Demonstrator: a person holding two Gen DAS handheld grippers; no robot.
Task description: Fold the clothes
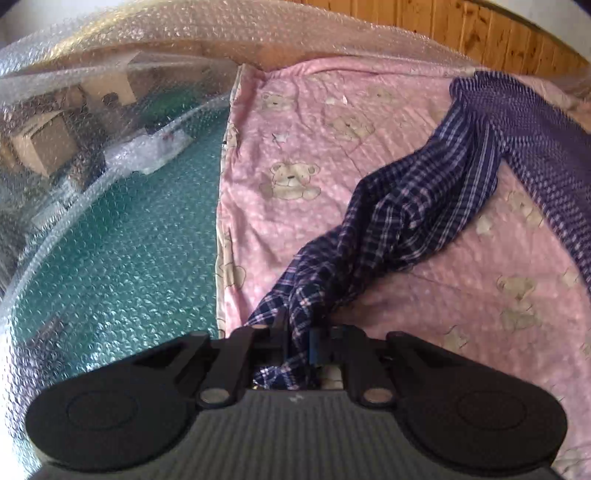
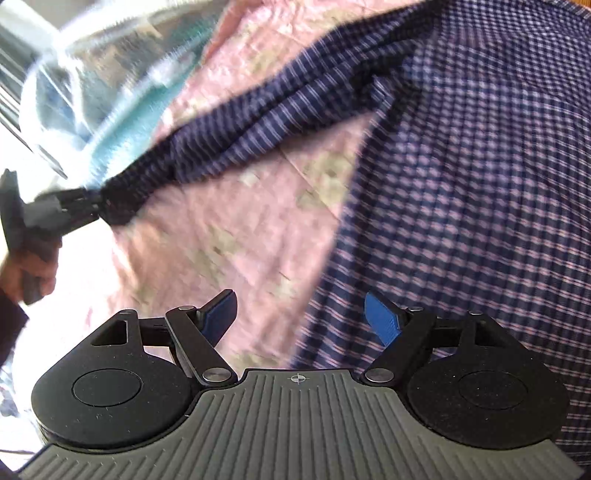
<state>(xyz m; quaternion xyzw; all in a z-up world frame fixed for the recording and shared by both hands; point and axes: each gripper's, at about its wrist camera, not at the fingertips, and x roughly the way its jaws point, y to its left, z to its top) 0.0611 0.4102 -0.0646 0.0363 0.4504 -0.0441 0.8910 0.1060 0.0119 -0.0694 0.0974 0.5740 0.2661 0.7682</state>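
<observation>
A navy plaid shirt [image 1: 406,206] lies across a pink bear-print sheet [image 1: 295,122]. My left gripper [image 1: 298,341] is shut on the bunched end of its sleeve, and the cloth runs twisted from the jaws up to the shirt's body at the far right. In the right wrist view the same left gripper [image 2: 92,201] pinches the sleeve end at the left edge, with a hand [image 2: 22,273] holding it. My right gripper [image 2: 299,317] stands open, its blue pads [image 2: 382,321] apart, just above the left edge of the shirt's body [image 2: 480,184], holding nothing.
Bubble wrap [image 1: 92,110] covers a green surface [image 1: 129,258] and some boxes left of the sheet. A wooden panelled wall [image 1: 480,26] rises behind. The sheet [image 2: 229,221] shows bare between the sleeve and the shirt's body.
</observation>
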